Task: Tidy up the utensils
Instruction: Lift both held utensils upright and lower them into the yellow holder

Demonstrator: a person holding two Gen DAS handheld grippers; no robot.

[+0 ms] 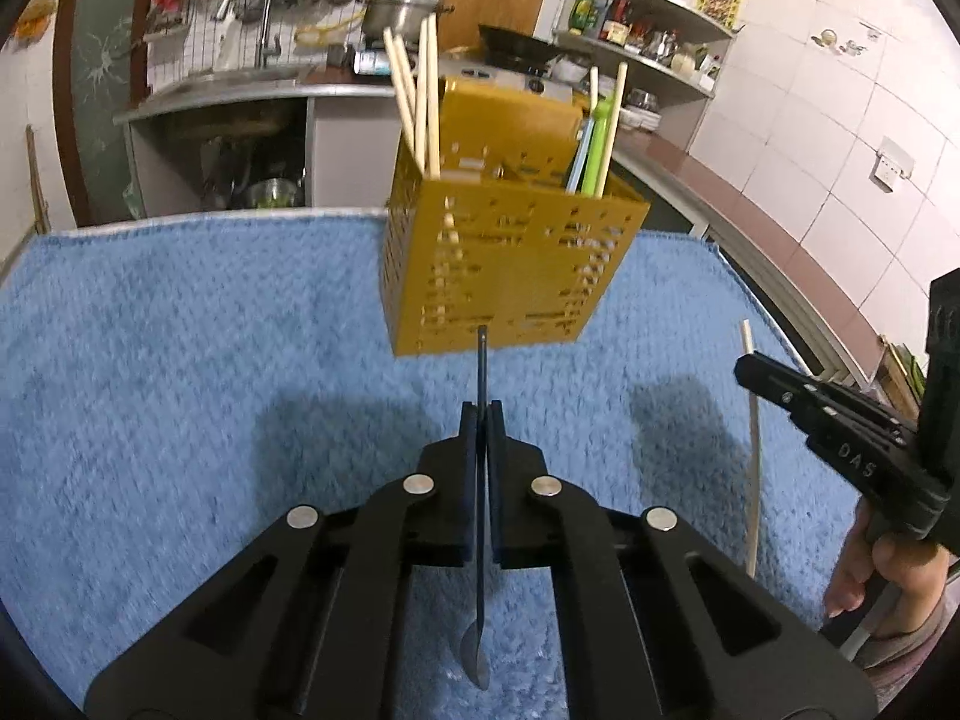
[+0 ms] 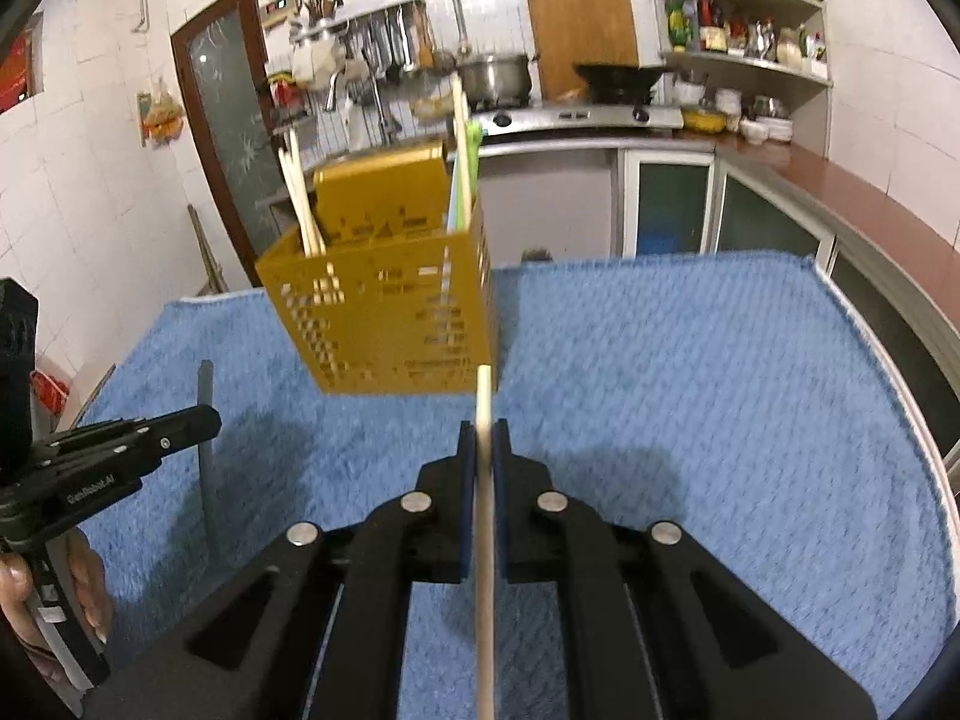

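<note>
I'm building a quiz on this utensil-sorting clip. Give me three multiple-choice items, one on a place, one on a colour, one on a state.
1. Where does the utensil caddy stand?
A. on the blue towel
B. in the sink
C. on the shelf

2. What colour is the caddy?
A. red
B. mustard yellow
C. white

3. How is the right gripper?
A. wide open, empty
B. shut on a spoon
C. shut on a wooden chopstick

Answers: 1 A, the towel lies under it in both views. 2 B, its perforated walls are yellow. 3 C, the pale stick runs between the closed pads.
</note>
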